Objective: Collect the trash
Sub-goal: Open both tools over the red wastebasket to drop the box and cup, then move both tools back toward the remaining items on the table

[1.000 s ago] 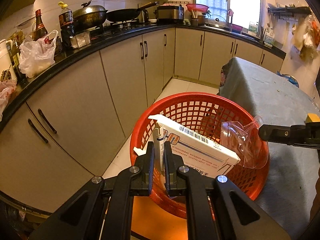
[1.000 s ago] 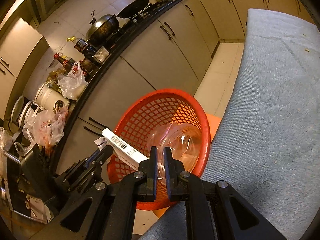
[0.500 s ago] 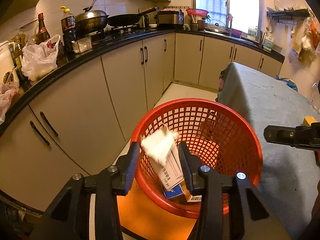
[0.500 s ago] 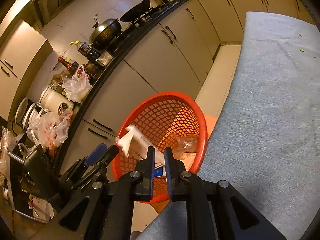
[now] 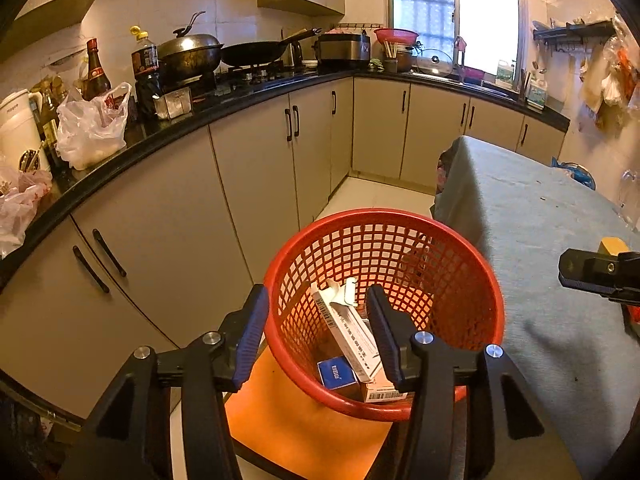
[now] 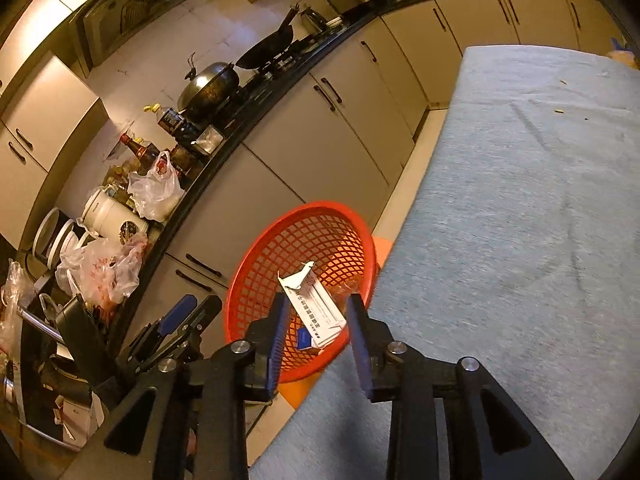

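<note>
A red mesh basket [image 5: 472, 256] stands on an orange stool beside the table; it also shows in the right wrist view [image 6: 256, 268]. Inside it a long white box [image 5: 352, 336] leans upright over a small blue box [image 5: 335, 372]; the white box also shows in the right wrist view [image 6: 316, 308]. My left gripper [image 5: 318, 320] is open and empty just above the basket's near rim. My right gripper [image 6: 318, 320] is open and empty, above the table edge next to the basket. Its tip shows in the left wrist view [image 5: 592, 276].
A table under a grey-blue cloth [image 6: 520, 220] lies right of the basket. A black counter [image 5: 120, 152] with bottles, plastic bags, a wok and pans runs along the beige cabinets [image 5: 256, 184]. An orange stool top [image 5: 296, 428] sits under the basket.
Both grippers opened. The white box left my left gripper and the clear plastic wrapper left my right; both dropped into the basket. Both grippers have pulled back and up.
</note>
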